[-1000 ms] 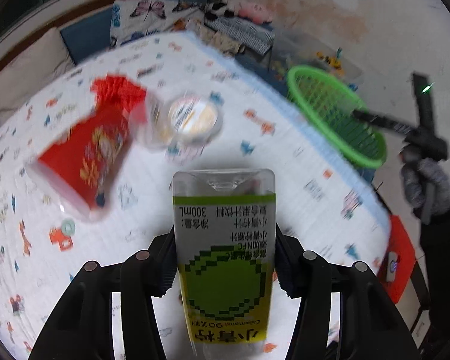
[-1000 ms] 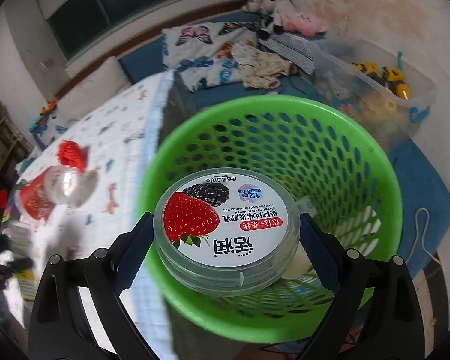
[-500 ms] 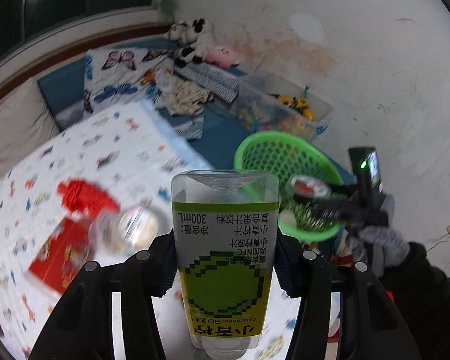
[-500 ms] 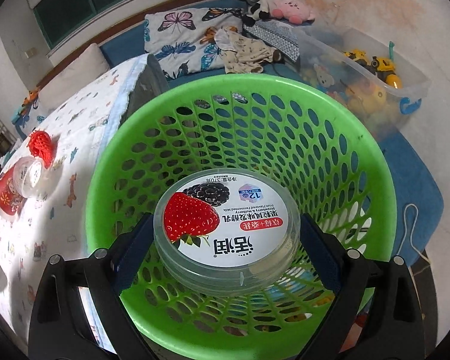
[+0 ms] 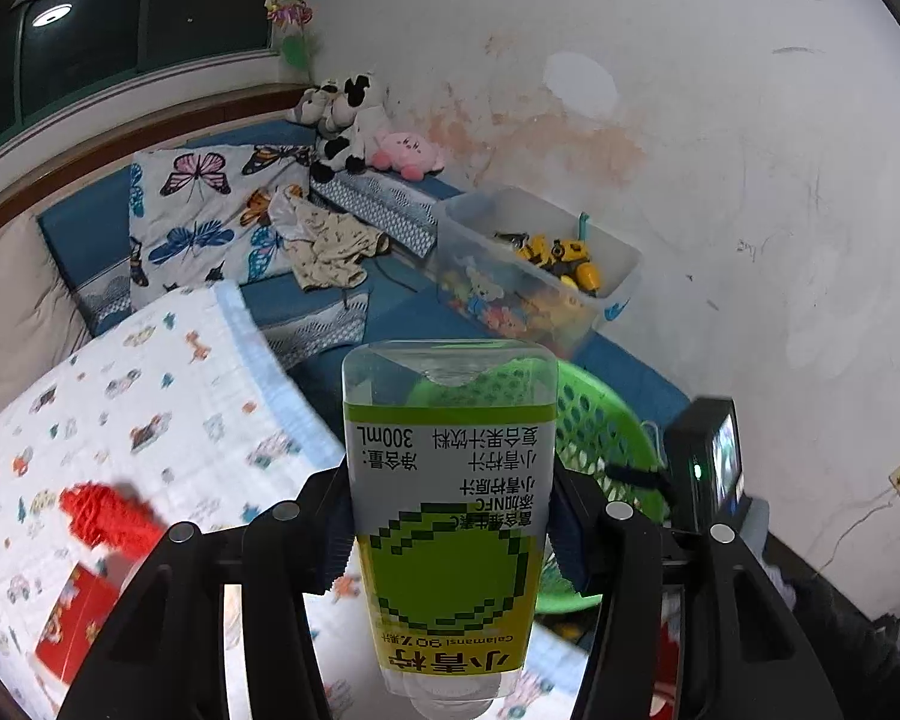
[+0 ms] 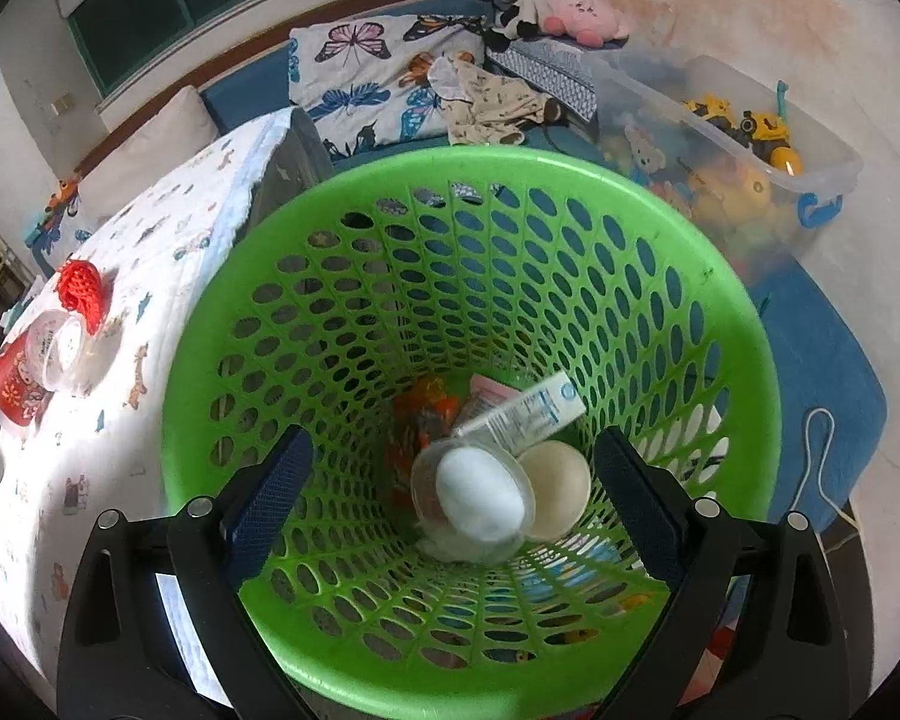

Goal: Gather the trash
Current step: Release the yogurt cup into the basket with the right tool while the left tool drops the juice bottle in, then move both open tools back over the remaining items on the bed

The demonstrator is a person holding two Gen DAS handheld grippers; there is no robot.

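Note:
My left gripper (image 5: 450, 516) is shut on an empty clear juice bottle (image 5: 450, 516) with a yellow-green label, held upside down above the table edge. Behind the bottle is the green basket (image 5: 606, 438). My right gripper (image 6: 450, 492) is open and empty, right above the green basket (image 6: 720, 324). The clear yogurt tub (image 6: 474, 495) lies at the basket's bottom among a white carton (image 6: 528, 414) and an orange wrapper (image 6: 423, 414). On the table lie a red net (image 6: 78, 288), a clear cup (image 6: 60, 348) and a red packet (image 6: 12, 384).
The table has a white printed cloth (image 5: 150, 408). A clear box of toys (image 6: 750, 150) stands behind the basket by the wall. A blue bench with a butterfly pillow (image 5: 210, 216) and plush toys (image 5: 354, 120) runs along the back. The other gripper's camera (image 5: 708, 462) shows at right.
My right gripper opened and the yogurt tub dropped into the basket. My left gripper swung right with the bottle, toward the basket.

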